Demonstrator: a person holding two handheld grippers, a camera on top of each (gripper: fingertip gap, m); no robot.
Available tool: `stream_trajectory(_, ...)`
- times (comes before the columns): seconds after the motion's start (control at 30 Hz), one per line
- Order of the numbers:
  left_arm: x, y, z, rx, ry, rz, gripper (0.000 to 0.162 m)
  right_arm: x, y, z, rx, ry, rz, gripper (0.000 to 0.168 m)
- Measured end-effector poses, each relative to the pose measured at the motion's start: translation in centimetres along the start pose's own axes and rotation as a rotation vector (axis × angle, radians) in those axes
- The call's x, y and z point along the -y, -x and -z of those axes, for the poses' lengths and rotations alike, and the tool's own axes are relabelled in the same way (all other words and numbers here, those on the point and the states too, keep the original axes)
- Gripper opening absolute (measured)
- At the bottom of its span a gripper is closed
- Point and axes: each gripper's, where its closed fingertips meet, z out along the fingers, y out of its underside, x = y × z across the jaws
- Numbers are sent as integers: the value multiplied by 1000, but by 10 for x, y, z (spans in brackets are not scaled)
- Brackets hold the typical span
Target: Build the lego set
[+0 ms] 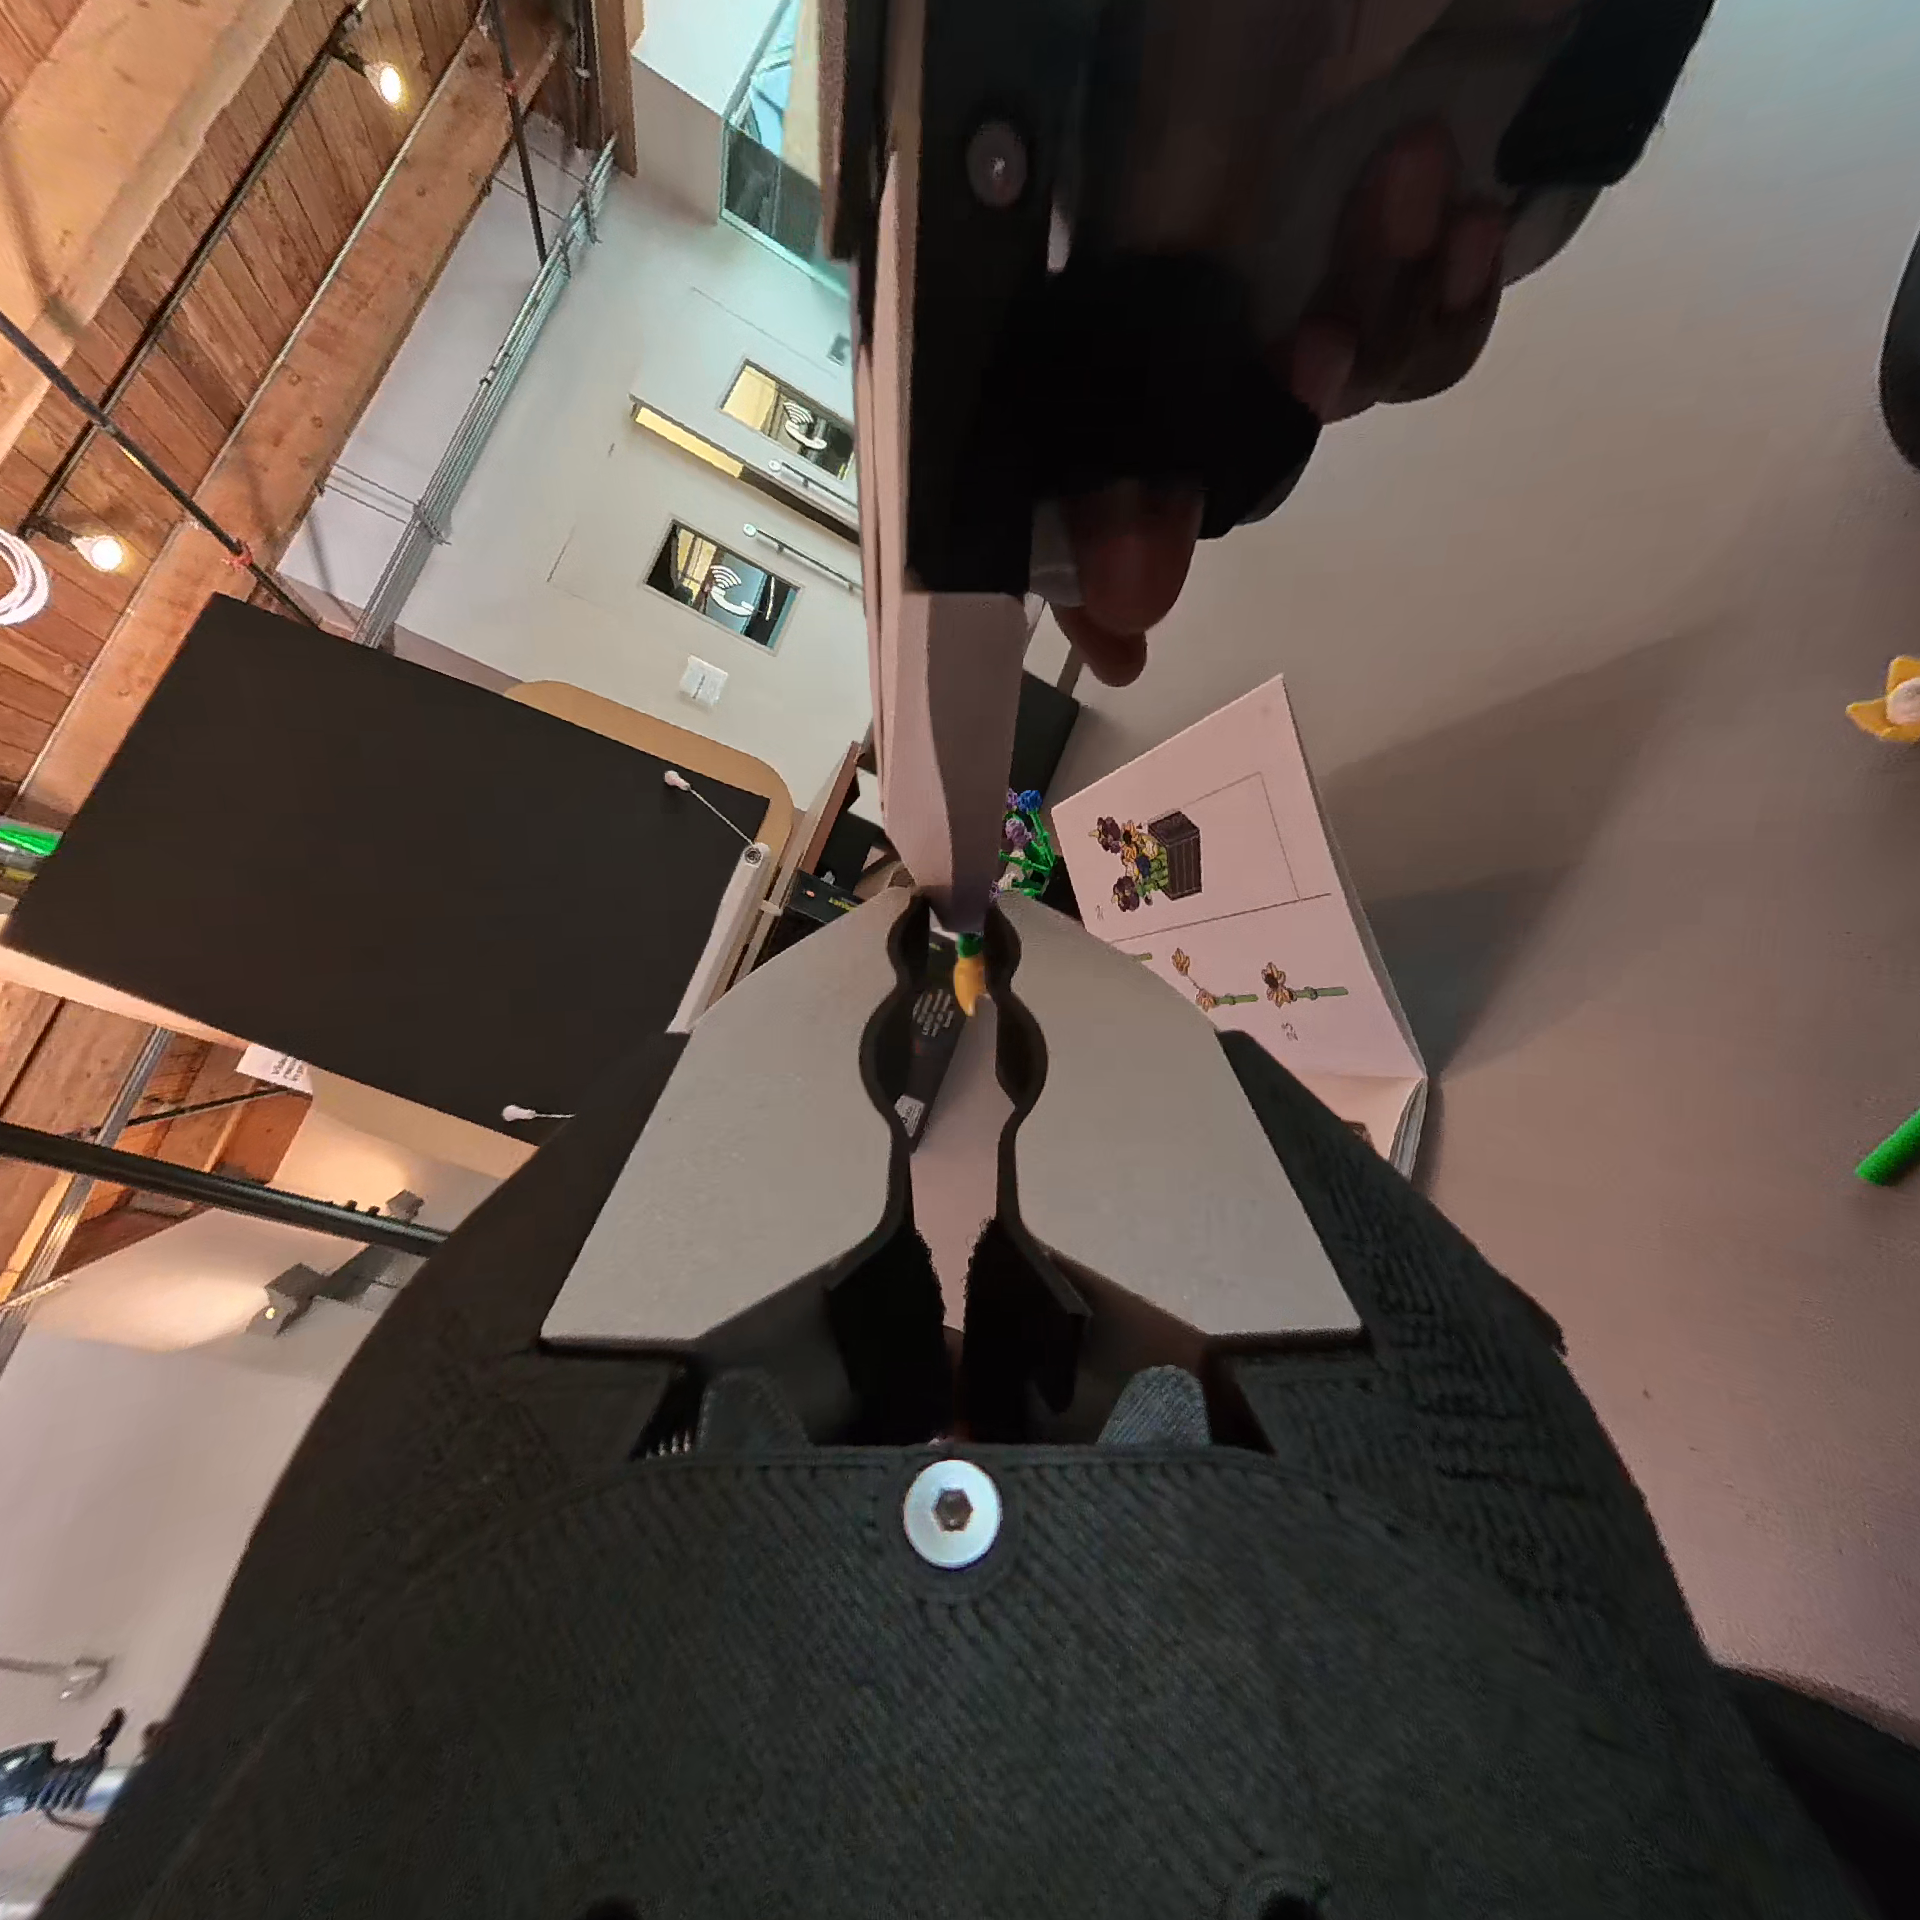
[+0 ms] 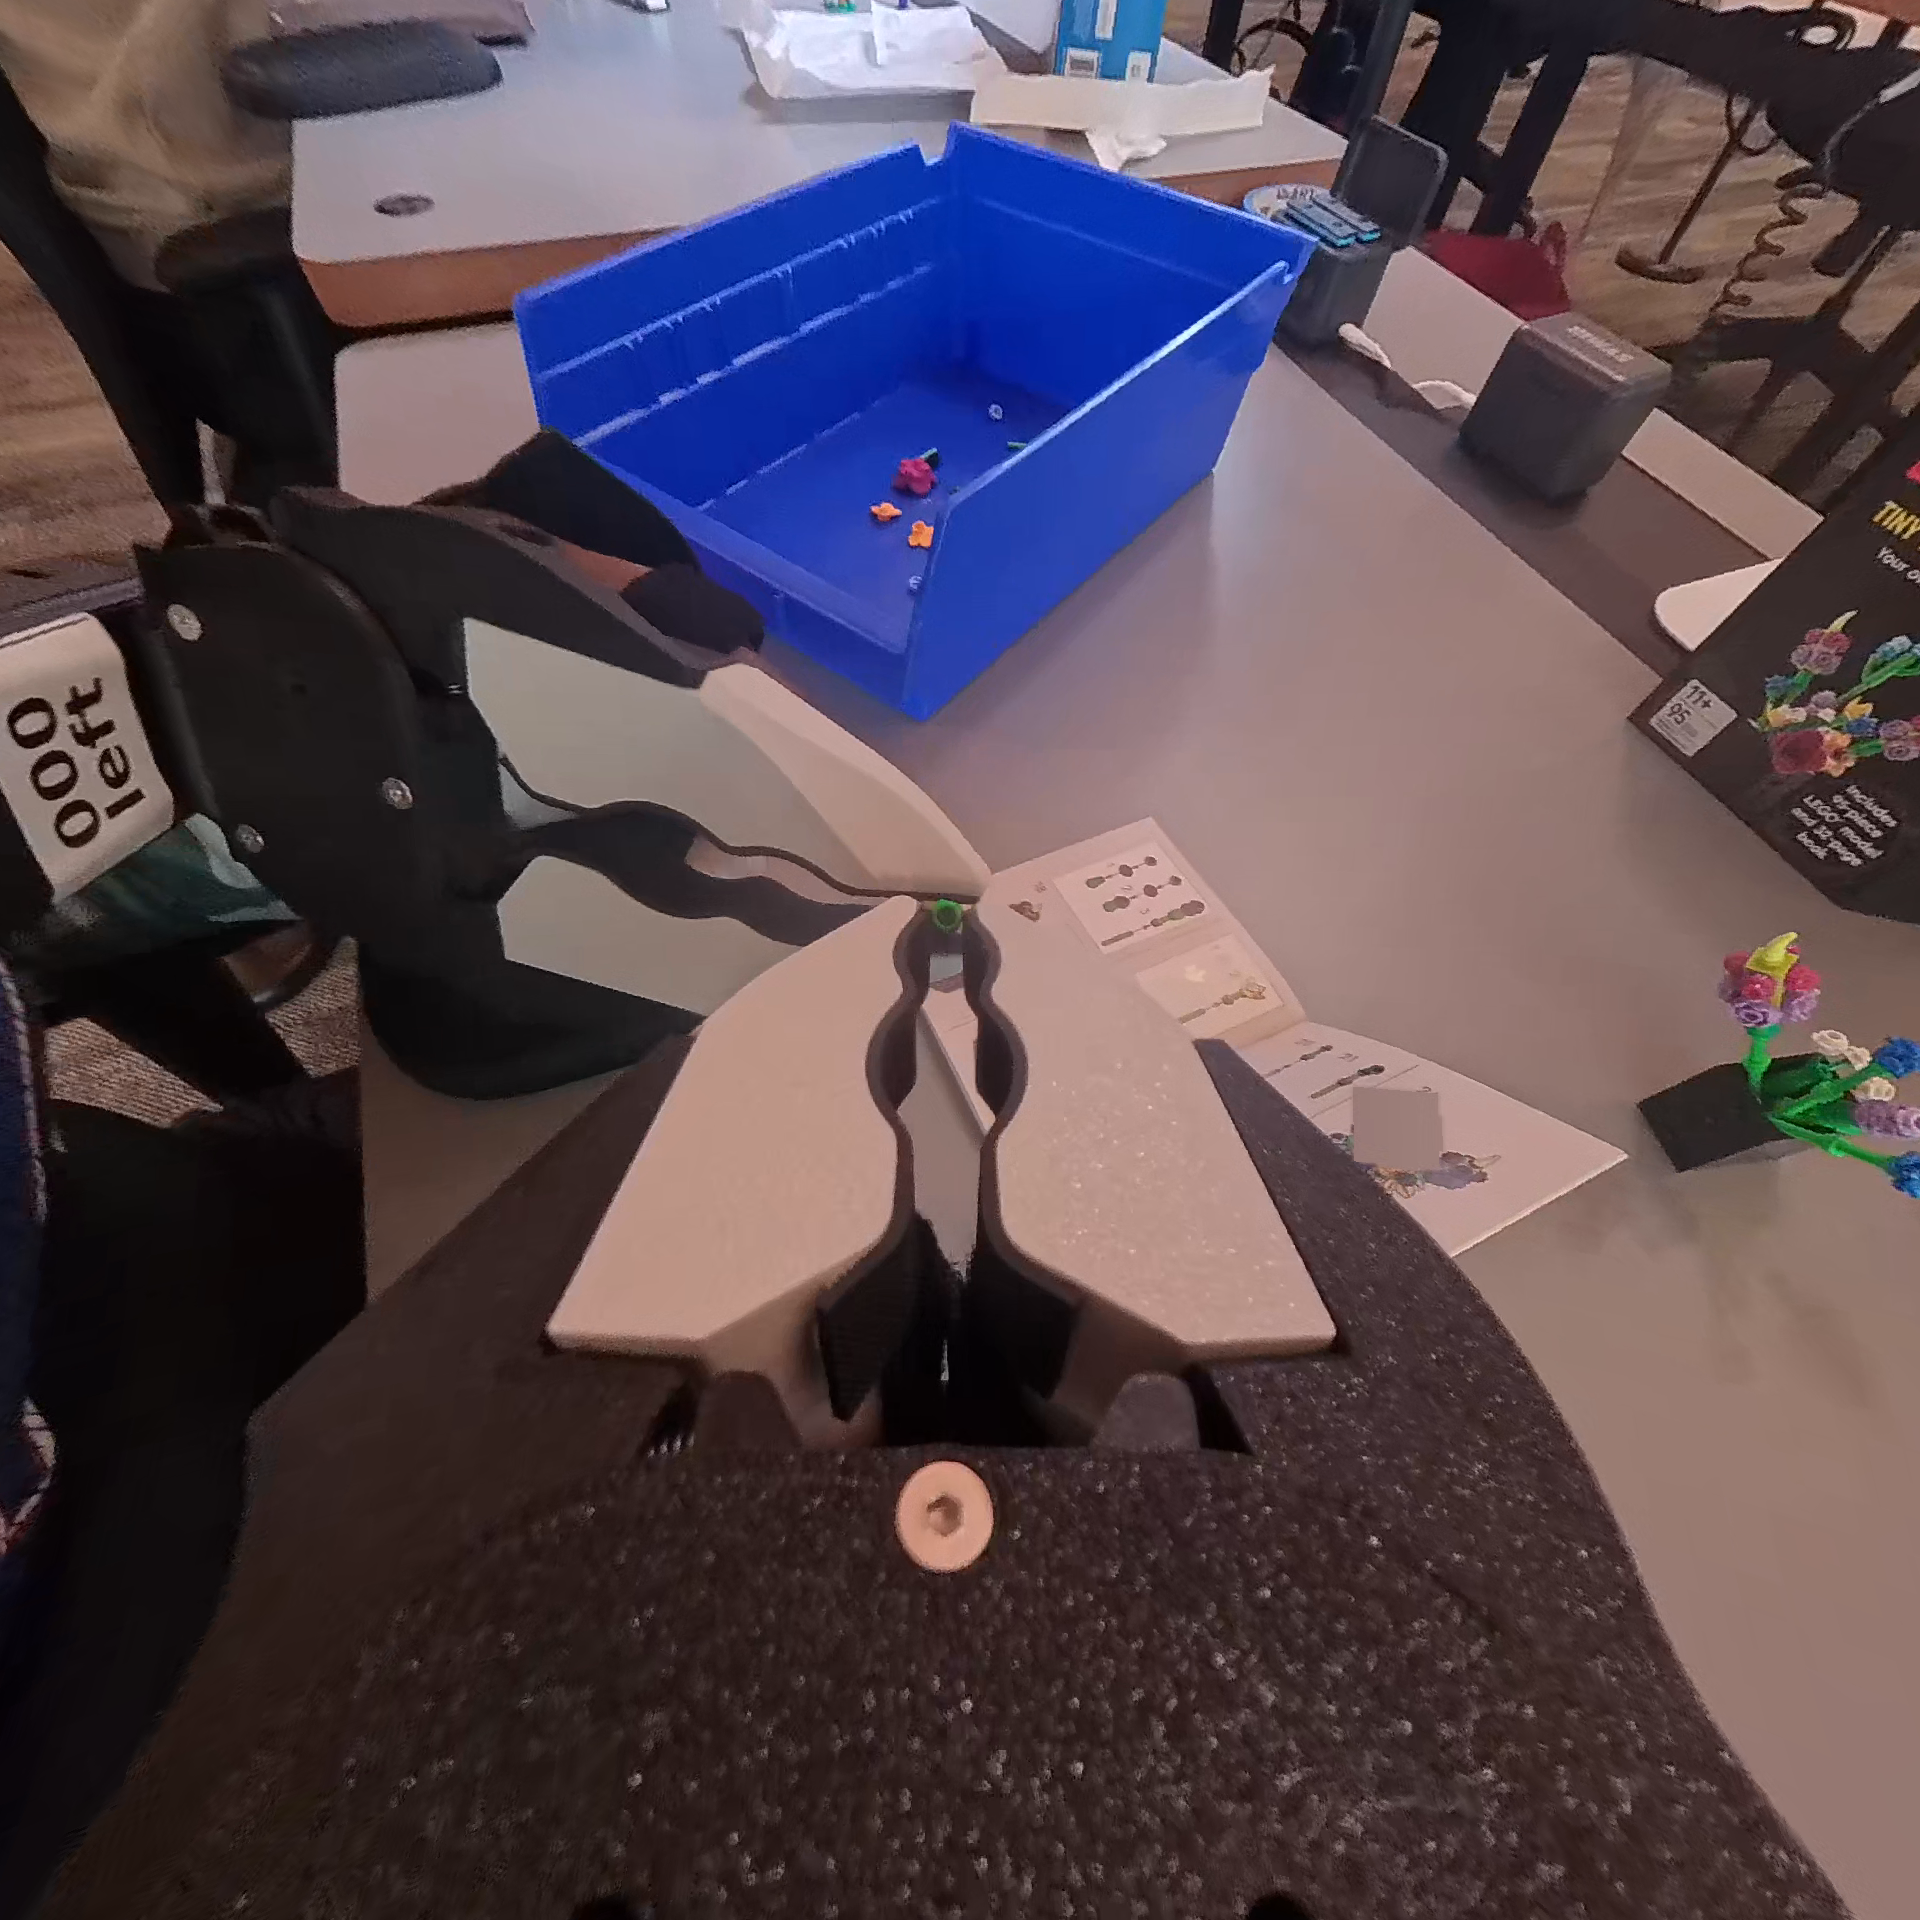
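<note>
**Joining two tiny pieces tip to tip above the table**

Holding both tools close together, we have the tips of our two grippers meeting at one point in the air, over the open white instruction booklet (image 2: 1236,997) that lies on the grey table (image 2: 1351,665).

Our left gripper (image 1: 961,940) is closed on a small yellow bud-shaped lego piece with a green base (image 1: 968,971). In the left wrist view its long axis runs roughly along the fingers, with the green end pointing outward to the tips. Our right gripper (image 2: 943,920) is also closed, on a small bright green lego piece (image 2: 943,914), of which only a round end shows between the tips; we cannot tell its length.

The relation that matters is this: the two grippers stand almost at a right angle. In the right wrist view the left gripper comes in from the left side, and its white tip touches, or nearly touches, ours just at the green piece. So the two pieces are already at the same place, and we judge that the coming move is a short push along the axis of the yellow piece, green end first. A small error in angle could make the pieces slip.

Well apart on the table stand the blue plastic bin (image 2: 1091,582), with a few loose orange and pink flower pieces inside, and the half-built lego bouquet on its black base (image 2: 1808,1070).
</note>
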Motion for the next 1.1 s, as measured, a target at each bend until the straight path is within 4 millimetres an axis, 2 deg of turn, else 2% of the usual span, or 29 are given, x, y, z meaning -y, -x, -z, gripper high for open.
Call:
stream_trajectory(0.17, 6, -1, 2, -13, -33, 19, 9, 0, 5, 5, 73, -29, -64, 6)
stream_trajectory(0.33, 10, -5, 4, -49, -67, 3, 8, -3, 11, 9, 239, -72, -199, 6)
stream_trajectory(0.43, 9, -6, 3, -60, -57, 54, 8, -4, 10, 9, 283, -113, -272, 5)
stream_trajectory(0.6, 6, 1, 2, -36, -33, 126, 19, -1, 10, 9, 232, -139, -272, 5)
stream_trajectory(0.83, 0, -2, -1, -11, 29, 45, 7, -1, 8, 5, 114, -74, -194, 6)
stream_trajectory(1.1, -11, 9, 3, 0, 37, 132, 6, 10, 8, 5, 18, -105, -103, 8)
